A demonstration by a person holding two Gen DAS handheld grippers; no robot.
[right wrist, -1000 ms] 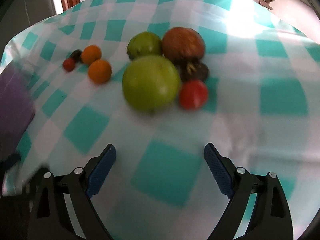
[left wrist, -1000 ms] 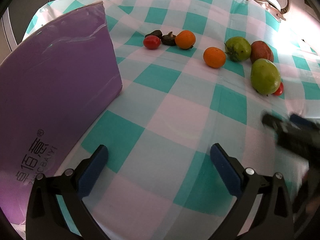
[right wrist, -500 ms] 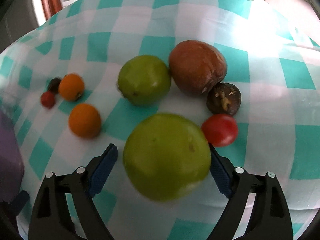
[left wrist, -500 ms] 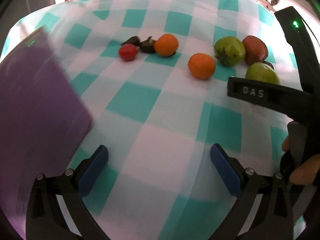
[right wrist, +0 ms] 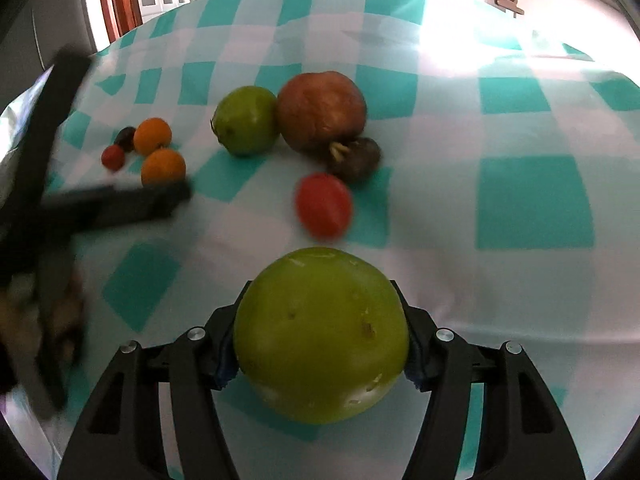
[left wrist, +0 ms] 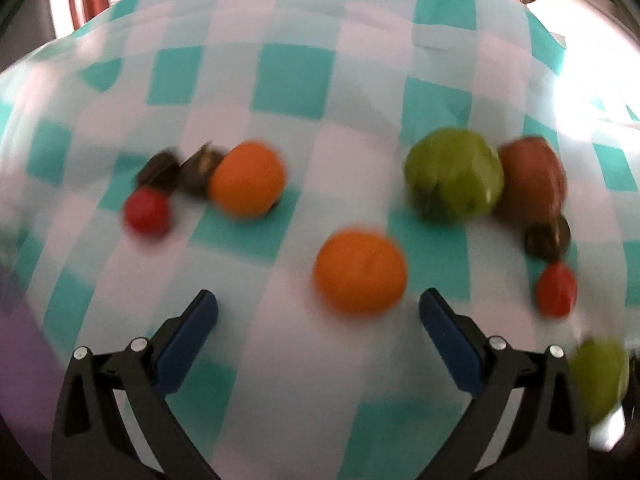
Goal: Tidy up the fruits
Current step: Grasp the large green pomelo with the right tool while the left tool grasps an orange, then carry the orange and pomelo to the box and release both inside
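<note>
**A:** What is the right gripper (right wrist: 320,344) doing?

**B:** Its jaws are closing on a large green fruit (right wrist: 321,334). The fruit sits between the two fingers and fills the gap, with the blue pads against its left and right sides. It takes up the bottom middle of the right wrist view, above a teal and white checked tablecloth (right wrist: 520,200).

**A:** And the left gripper (left wrist: 318,316)?

**B:** Spread wide with nothing between its fingers. An orange (left wrist: 360,272) lies on the cloth just beyond its fingertips. The left wrist view is blurred.

**A:** Where are the other fruits?

**B:** In the right wrist view, a small red tomato (right wrist: 324,205) lies just beyond the held fruit. Farther back are a dark round fruit (right wrist: 356,159), a large reddish-brown fruit (right wrist: 321,111) touching it, and a second green fruit (right wrist: 246,120) pressed against the brown one's left side. Well to the left is a smaller cluster: a second orange (right wrist: 152,135) behind the first one, a second small red tomato (right wrist: 113,157) and a small dark fruit (right wrist: 126,138).

**A:** Anything else?

**B:** The left wrist view shows two small dark pieces in that cluster, not one. A purple shape (left wrist: 16,360) shows at its left edge, too blurred to identify. In the right wrist view the left gripper appears as a black blur on the left, with a hand (right wrist: 24,320) behind it.
</note>
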